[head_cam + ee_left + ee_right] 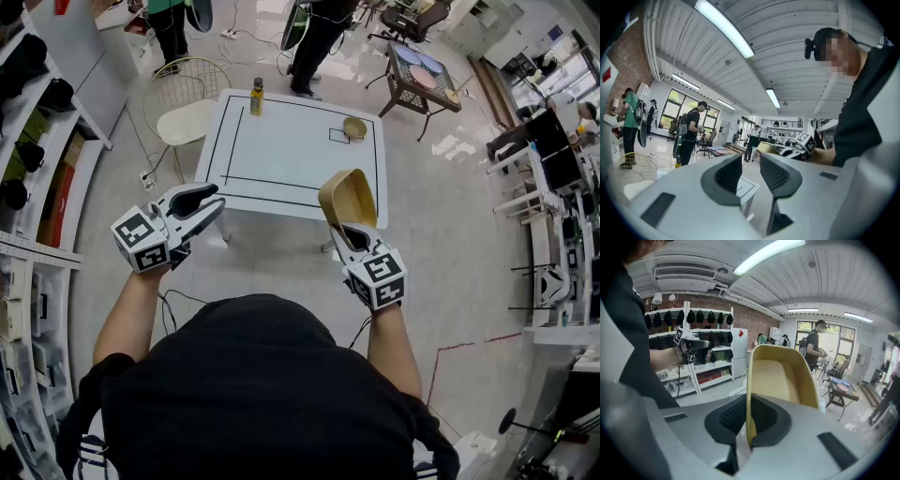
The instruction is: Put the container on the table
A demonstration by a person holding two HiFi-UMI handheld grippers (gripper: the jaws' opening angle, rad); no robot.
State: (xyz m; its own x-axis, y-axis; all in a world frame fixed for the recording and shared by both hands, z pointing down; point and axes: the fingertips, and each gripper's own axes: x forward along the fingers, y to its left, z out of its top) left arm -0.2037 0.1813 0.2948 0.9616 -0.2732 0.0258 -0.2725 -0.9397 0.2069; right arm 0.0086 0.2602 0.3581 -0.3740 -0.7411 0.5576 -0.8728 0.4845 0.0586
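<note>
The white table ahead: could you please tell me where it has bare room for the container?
The table is bare across its whole middle and near side, with ample room for the container. The only occupied spots are the far corners: a bottle at the far left, and a small bowl beside a taped square at the far right.

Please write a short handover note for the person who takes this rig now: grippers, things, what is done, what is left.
Right gripper: shut on the rim of the tan container, held in the air short of the white table.
Left gripper: jaws slightly apart, empty.
On the table: a bottle and a small bowl.
Done: container is in the grip.
Left: bring it over the table, set it down, release.
</note>
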